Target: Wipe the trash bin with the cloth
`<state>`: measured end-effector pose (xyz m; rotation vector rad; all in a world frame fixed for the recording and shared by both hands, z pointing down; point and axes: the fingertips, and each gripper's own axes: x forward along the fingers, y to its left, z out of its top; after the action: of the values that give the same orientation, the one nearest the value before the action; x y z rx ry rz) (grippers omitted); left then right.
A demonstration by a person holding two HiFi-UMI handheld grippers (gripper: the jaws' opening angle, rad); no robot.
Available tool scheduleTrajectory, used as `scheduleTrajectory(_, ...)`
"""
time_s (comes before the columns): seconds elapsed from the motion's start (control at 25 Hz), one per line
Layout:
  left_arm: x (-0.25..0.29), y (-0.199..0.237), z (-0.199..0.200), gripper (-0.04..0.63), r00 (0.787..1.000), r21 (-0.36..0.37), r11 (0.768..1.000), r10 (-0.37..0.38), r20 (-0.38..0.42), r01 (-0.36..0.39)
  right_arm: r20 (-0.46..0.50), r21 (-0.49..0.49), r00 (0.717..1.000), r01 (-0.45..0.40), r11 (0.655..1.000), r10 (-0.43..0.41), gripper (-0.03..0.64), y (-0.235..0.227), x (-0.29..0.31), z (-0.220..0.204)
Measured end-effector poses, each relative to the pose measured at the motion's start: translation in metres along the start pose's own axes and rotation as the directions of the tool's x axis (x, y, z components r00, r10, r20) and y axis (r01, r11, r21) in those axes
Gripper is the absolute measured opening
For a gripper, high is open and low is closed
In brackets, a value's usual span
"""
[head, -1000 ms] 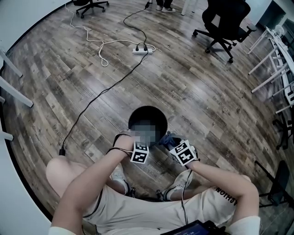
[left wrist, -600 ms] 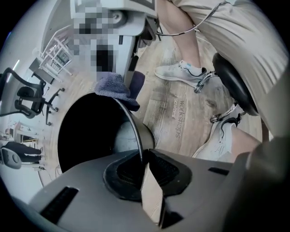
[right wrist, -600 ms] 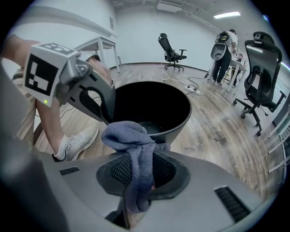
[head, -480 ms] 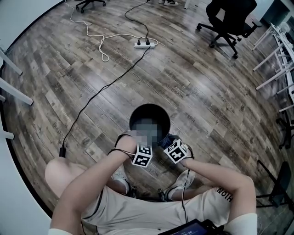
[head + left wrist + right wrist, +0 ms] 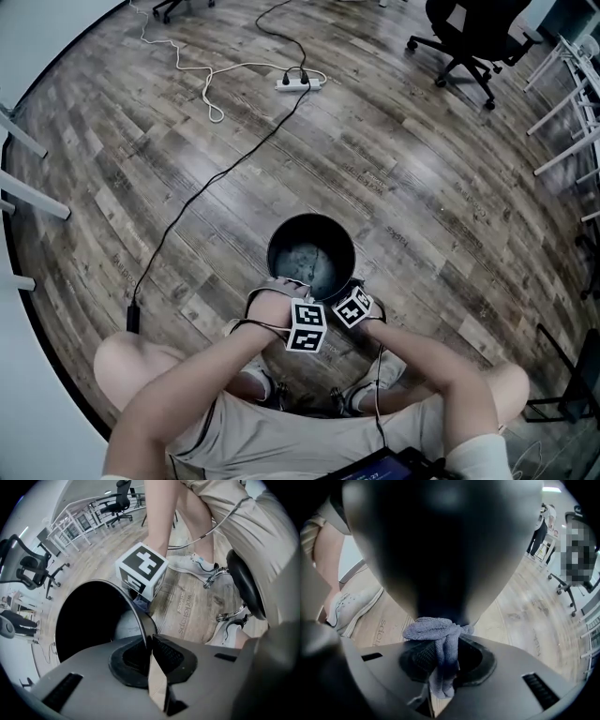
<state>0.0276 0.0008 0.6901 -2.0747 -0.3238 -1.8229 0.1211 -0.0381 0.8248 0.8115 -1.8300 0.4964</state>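
Closest in, at 6 o'clock in the head view, the seated person's knees frame two pale sneakers [image 5: 251,377] planted on the floor. Just beyond them the left gripper [image 5: 150,649] points straight down at the 6 o'clock edge of the trash bin [image 5: 311,251]. Its jaws have just been closing and now pinch the bin's thin black rim between the pads. The right gripper [image 5: 440,660] sits just beside it at about 5 o'clock of the bin, lower down the outside. Its jaws are clamped on a grey-blue cloth [image 5: 437,632], whose bunched top lies up against the bin's dark outer wall.

The bin is round and black and stands upright on the floor. From above its inside shows only a dull grey, smeared bottom.

The wood-plank floor [image 5: 403,178] is grey-brown and streaky. A black cable [image 5: 202,192] runs across it from 8 o'clock of the bin up to a white power strip [image 5: 300,83] at 12 o'clock, and a white cable [image 5: 192,80] loops away from that strip toward 11 o'clock. Farthest off, a black office chair [image 5: 469,33] stands at 1 o'clock and white frames [image 5: 567,103] lean along the edge at 2 o'clock
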Motion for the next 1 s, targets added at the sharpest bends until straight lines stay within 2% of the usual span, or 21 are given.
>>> scheduleTrajectory(0.16, -0.001, 0.006, 0.006, 0.034, 1.0, -0.074, 0.997, 0.008, 0.015, -0.007, -0.027, 0.045, 0.999, -0.04, 0.998, 0.041, 0.075, 0.005, 0.033, -0.009)
scheduleTrajectory(0.32, 0.0, 0.007, 0.013, 0.034, 0.999, -0.074, 0.997, 0.016, 0.032, -0.014, -0.023, 0.142, 0.994, -0.102, 0.985, 0.107, 0.075, 0.007, 0.045, -0.02)
scheduleTrajectory(0.44, 0.0, 0.005, 0.011, 0.034, 0.999, -0.077, 0.997, 0.012, 0.04, -0.009, -0.067, 0.159, 0.989, -0.118, 0.98, 0.13, 0.075, 0.008, 0.034, -0.026)
scheduleTrajectory(0.56, -0.004, 0.009, 0.005, 0.052, 1.0, -0.063, 0.998, 0.013, 0.02, -0.012, -0.109, 0.142, 0.976, -0.173, 0.975, 0.189, 0.075, 0.008, 0.0, -0.021)
scheduleTrajectory(0.6, -0.007, 0.011, 0.002, 0.074, 1.0, -0.053, 0.999, 0.013, 0.014, -0.012, -0.102, 0.116, 0.978, -0.169, 0.979, 0.181, 0.075, 0.0, -0.014, -0.013)
scheduleTrajectory(0.76, -0.013, 0.007, -0.008, 0.137, 0.998, -0.041, 0.998, -0.043, 0.034, 0.045, -0.053, 0.06, 0.986, -0.158, 0.986, 0.161, 0.075, -0.022, -0.072, 0.009)
scheduleTrajectory(0.88, -0.007, -0.002, -0.018, 0.141, 0.997, -0.006, 0.997, -0.072, -0.008, 0.072, 0.006, 0.029, 0.987, -0.162, 0.986, 0.162, 0.075, -0.023, -0.121, 0.028)
scheduleTrajectory(1.0, 0.002, -0.004, -0.026, 0.141, 0.997, 0.043, 0.998, -0.05, -0.053, 0.052, 0.099, -0.02, 0.985, -0.143, 0.989, 0.144, 0.075, -0.02, -0.166, 0.055)
